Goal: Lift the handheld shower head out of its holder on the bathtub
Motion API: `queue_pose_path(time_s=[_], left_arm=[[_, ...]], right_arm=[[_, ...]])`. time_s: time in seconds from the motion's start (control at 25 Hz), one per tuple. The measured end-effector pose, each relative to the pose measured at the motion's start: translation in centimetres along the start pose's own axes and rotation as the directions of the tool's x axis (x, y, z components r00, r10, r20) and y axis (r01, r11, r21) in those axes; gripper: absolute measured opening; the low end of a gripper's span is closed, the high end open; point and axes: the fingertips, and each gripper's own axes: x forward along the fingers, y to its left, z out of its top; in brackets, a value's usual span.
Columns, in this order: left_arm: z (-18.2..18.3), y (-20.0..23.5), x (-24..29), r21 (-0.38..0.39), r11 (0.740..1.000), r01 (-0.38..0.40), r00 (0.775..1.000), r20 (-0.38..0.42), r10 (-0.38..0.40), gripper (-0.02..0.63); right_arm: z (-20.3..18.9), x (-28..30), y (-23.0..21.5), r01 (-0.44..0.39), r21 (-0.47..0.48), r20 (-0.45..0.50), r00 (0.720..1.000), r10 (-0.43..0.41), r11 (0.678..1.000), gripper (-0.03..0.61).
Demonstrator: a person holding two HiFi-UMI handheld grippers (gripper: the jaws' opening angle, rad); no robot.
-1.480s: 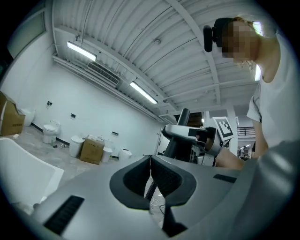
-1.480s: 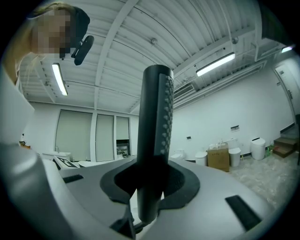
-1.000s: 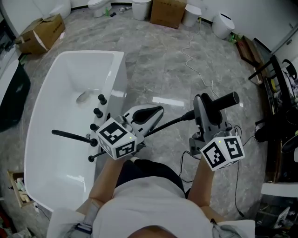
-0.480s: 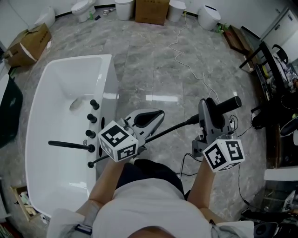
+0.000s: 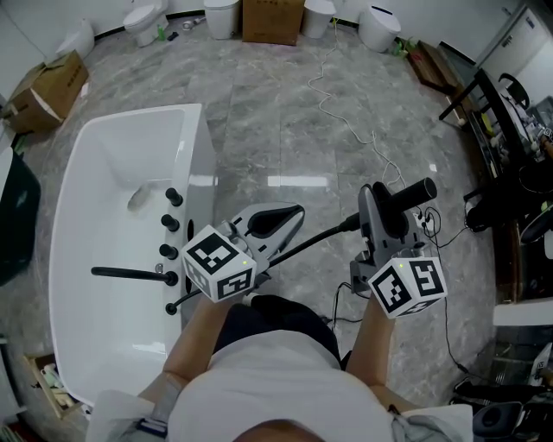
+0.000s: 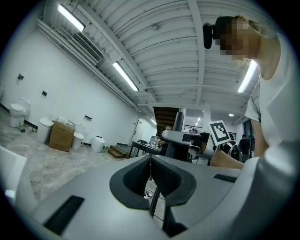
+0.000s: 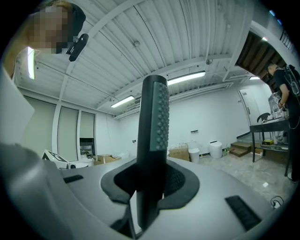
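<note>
**A:** Any writing you can read?

**B:** None. Each marker cube (image 5: 220,263) shows only black-and-white square patterns. Whatever is printed on the cardboard boxes (image 5: 272,19) by the far wall is too small to make out.

**A:** Where is the shower head?

**B:** The shower head (image 5: 419,192) is in the right gripper (image 5: 390,205). It is held well apart from the bathtub (image 5: 197,138), over the floor (image 5: 285,129) on the person's right. In the right gripper view the jaws stand partway apart and press on either side of its black, studded bar, which rises straight up between them.

**A:** And the other one?

**B:** The left gripper (image 5: 289,213) hangs between the tub and the shower head. Its jaws are closed together with nothing in them.

**A:** What about the hose?

**B:** The black hose (image 5: 324,230) leaves the lower end of the shower head and slips out of sight behind the left gripper. It comes out again at the tub's near rim, beside a row of black knobs (image 5: 170,224). A black spout (image 5: 125,273) reaches from that rim out over the basin.

**A:** What about edges and open room?

**B:** Ahead of both grippers the grey marbled floor lies open. It is bounded by the tub's straight right edge on one side and a black frame (image 5: 484,104) at the far right. A white cable (image 5: 333,104) snakes across that open stretch, and toilets (image 5: 380,26) line the far wall.
</note>
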Motion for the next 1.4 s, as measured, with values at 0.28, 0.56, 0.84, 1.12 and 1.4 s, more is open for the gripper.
queue_pose_path(time_s=[0.28, 0.56, 0.84, 1.12, 1.4], left_arm=[[0.1, 0.2, -0.6, 0.006, 1.000, -0.005, 1.000, -0.011, 0.005, 0.012], [0.1, 0.6, -0.8, 0.004, 1.000, -0.012, 1.000, -0.008, 0.012, 0.012], [0.4, 0.3, -0.1, 0.001, 1.000, -0.011, 1.000, 0.009, 0.011, 0.012], [0.1, -0.2, 0.0, 0.002, 1.000, 0.001, 1.000, 0.004, -0.001, 0.012], [0.0, -0.7, 0.6, 0.003, 1.000, 0.020, 1.000, -0.001, -0.020, 0.012]], right_arm=[[-0.6, 0.0, 0.5, -0.004, 0.005, -0.009, 1.000, 0.004, 1.000, 0.103], [-1.1, 0.4, 0.3, 0.004, 0.008, -0.018, 1.000, -0.004, 1.000, 0.101], [-1.0, 0.1, 0.0, -0.008, 0.001, -0.030, 1.000, 0.008, 1.000, 0.101], [-1.2, -0.2, 0.2, -0.011, 0.011, -0.023, 1.000, 0.012, 1.000, 0.101], [-1.5, -0.5, -0.1, -0.003, 0.018, -0.023, 1.000, 0.004, 1.000, 0.101]])
